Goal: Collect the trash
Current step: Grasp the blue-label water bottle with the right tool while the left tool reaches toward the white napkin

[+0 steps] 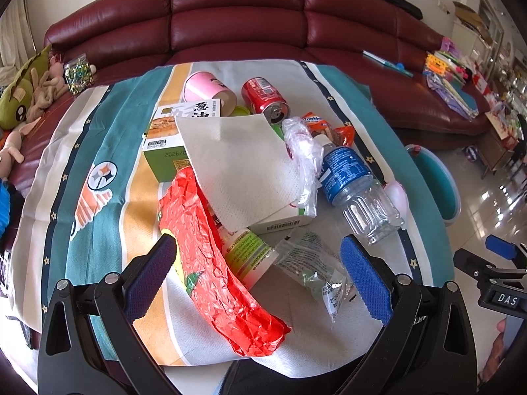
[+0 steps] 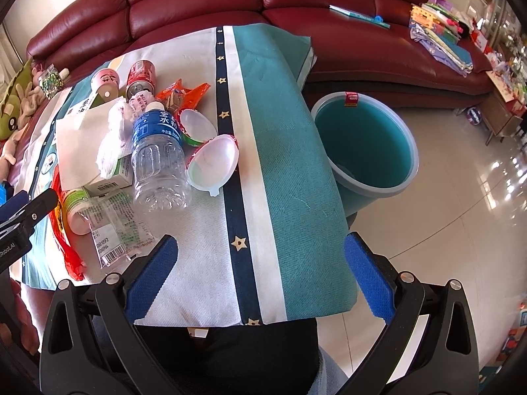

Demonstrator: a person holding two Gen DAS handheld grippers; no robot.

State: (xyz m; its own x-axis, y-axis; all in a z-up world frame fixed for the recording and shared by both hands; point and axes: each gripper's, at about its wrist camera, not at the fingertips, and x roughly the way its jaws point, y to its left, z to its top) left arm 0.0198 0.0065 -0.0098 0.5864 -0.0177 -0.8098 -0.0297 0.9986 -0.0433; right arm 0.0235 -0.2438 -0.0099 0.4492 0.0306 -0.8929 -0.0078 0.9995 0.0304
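Trash lies heaped on a cloth-covered table (image 1: pixel 98 151): a crumpled red wrapper (image 1: pixel 210 247), a white napkin (image 1: pixel 237 164), a clear water bottle (image 1: pixel 355 187) with a blue label, a red can (image 1: pixel 263 97), a pink cup (image 1: pixel 207 90), a green box (image 1: pixel 164 151) and a clear plastic packet (image 1: pixel 313 263). My left gripper (image 1: pixel 260 276) is open, low over the red wrapper and the packet. My right gripper (image 2: pixel 260 276) is open above the cloth's teal stripe (image 2: pixel 296 181), nothing between its fingers. The bottle (image 2: pixel 158 161) and a clear plastic shell (image 2: pixel 214 161) lie to its left. A teal bin (image 2: pixel 365 141) stands on the floor beside the table.
A dark red leather sofa (image 1: pixel 237 23) curves behind the table, with plush toys (image 1: pixel 19 102) and a jar (image 1: pixel 77 74) at its left and books and papers (image 2: pixel 441 39) at its right. Glossy tiled floor (image 2: pixel 461 214) spreads to the right.
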